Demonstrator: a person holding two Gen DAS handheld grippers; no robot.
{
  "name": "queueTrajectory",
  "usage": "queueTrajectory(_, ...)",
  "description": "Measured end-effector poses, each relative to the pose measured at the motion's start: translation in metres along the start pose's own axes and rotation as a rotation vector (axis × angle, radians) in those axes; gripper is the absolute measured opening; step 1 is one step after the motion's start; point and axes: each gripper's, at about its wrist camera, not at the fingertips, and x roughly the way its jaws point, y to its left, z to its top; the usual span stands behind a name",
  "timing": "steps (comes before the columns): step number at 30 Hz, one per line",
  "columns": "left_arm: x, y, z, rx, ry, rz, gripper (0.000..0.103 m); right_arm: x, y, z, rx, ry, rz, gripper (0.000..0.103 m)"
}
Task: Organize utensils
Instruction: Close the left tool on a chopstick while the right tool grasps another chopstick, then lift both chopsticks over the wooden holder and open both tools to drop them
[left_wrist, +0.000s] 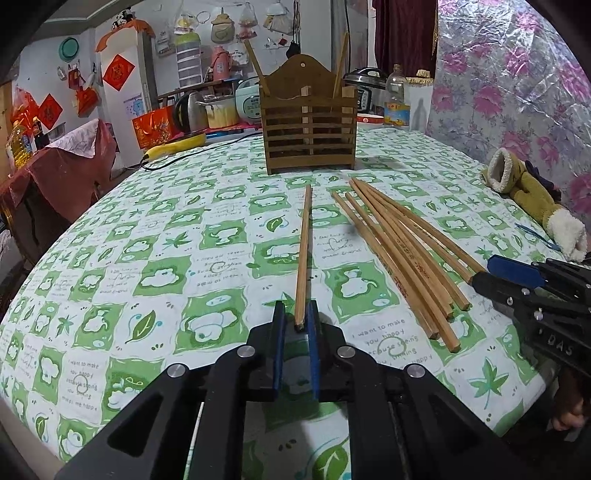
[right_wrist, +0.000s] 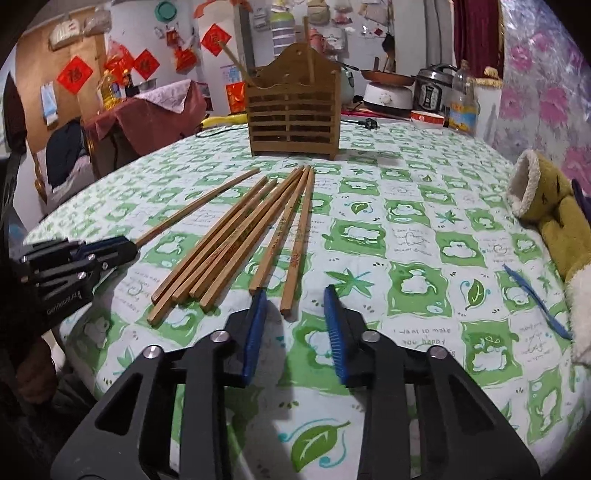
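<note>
My left gripper (left_wrist: 296, 314) is shut on the near end of a single wooden chopstick (left_wrist: 303, 254) that points toward the wooden slatted utensil holder (left_wrist: 310, 129). The holder has two chopsticks standing in it. Several loose chopsticks (left_wrist: 402, 254) lie on the tablecloth to the right. In the right wrist view my right gripper (right_wrist: 295, 299) is open, low over the near ends of the loose chopsticks (right_wrist: 236, 243), with one chopstick end between its fingers. The left gripper (right_wrist: 107, 247) and its held chopstick (right_wrist: 195, 206) show at left. The holder (right_wrist: 293, 118) stands behind.
The table has a green and white patterned cloth (left_wrist: 147, 258). A yellow fleece glove (right_wrist: 550, 210) and a blue strip (right_wrist: 535, 299) lie at the right. A yellow corded tool (left_wrist: 177, 146), kettle, rice cookers, an oil bottle (left_wrist: 397, 99) and a bowl stand behind the holder.
</note>
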Motion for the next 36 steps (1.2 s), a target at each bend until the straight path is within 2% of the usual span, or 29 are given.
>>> queueTrajectory(1, 0.0, 0.001, 0.001, -0.001, -0.002, -0.003, 0.011, 0.0, -0.001, 0.0, 0.007, -0.002, 0.001, 0.017)
queueTrajectory(2, 0.0, 0.002, 0.001, -0.003, -0.002, -0.01, 0.006, 0.0, -0.003, 0.0, 0.011, -0.003, 0.007, 0.012)
queueTrajectory(3, 0.0, 0.001, 0.002, -0.006, -0.001, -0.011, 0.006, 0.0, -0.003, 0.0, 0.016, -0.005, 0.011, 0.007)
queueTrajectory(8, -0.009, 0.003, 0.012, -0.015, -0.015, 0.019, 0.006, -0.013, -0.008, 0.007, 0.033, -0.05, -0.018, 0.007)
queueTrajectory(12, -0.031, 0.008, 0.035, -0.024, -0.066, 0.02, 0.006, -0.037, -0.009, 0.033, 0.024, -0.119, -0.012, 0.007)
queueTrajectory(17, -0.052, 0.019, 0.079, -0.041, -0.106, -0.021, 0.006, -0.062, -0.01, 0.074, 0.014, -0.196, 0.008, 0.007)
queueTrajectory(21, -0.052, 0.03, 0.116, -0.07, -0.092, -0.065, 0.006, -0.077, -0.015, 0.111, 0.036, -0.235, 0.056, 0.007)
queueTrajectory(29, -0.051, 0.039, 0.184, -0.07, -0.078, -0.085, 0.006, -0.079, -0.021, 0.172, 0.042, -0.271, 0.085, 0.007)
queueTrajectory(36, -0.074, 0.03, 0.255, -0.045, -0.185, -0.063, 0.006, -0.087, -0.016, 0.227, 0.028, -0.354, 0.06, 0.006)
